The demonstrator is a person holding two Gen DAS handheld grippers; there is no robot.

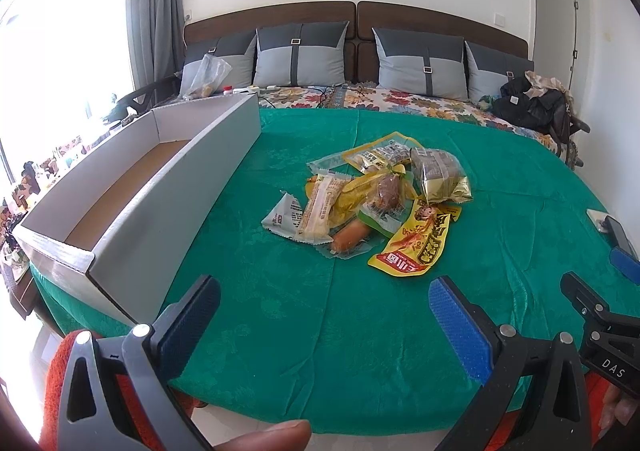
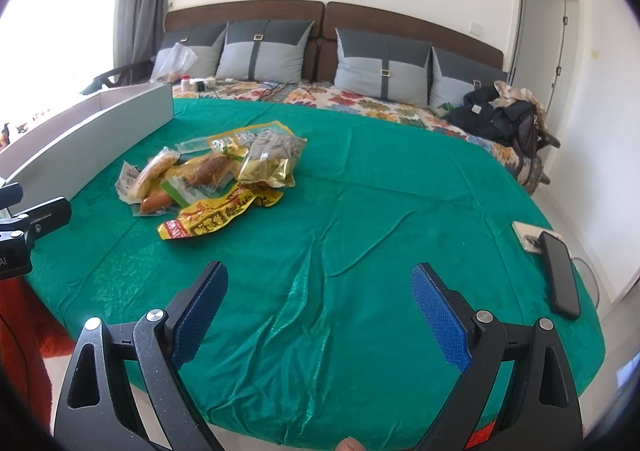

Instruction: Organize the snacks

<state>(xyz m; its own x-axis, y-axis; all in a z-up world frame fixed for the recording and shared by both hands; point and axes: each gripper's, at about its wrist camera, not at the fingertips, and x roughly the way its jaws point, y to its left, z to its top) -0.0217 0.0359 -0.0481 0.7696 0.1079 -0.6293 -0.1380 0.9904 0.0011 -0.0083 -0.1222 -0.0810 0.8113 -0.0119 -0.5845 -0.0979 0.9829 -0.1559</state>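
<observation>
The bed point(image 1: 400, 331) is covered by a green cloth point(image 2: 360, 251). On the cloth: a heap of snack packets point(image 1: 372, 199) at centre, a long white cardboard box point(image 1: 132, 191) along the left edge, and a black phone point(image 2: 560, 275) beside a small white item at the near right. Four cushions point(image 1: 300, 55) line the far end.

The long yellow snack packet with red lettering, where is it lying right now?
The long yellow snack packet lies on the green bedspread at the near edge of the snack pile, just right of the wrapped sausage, well right of the white cardboard box.
</observation>
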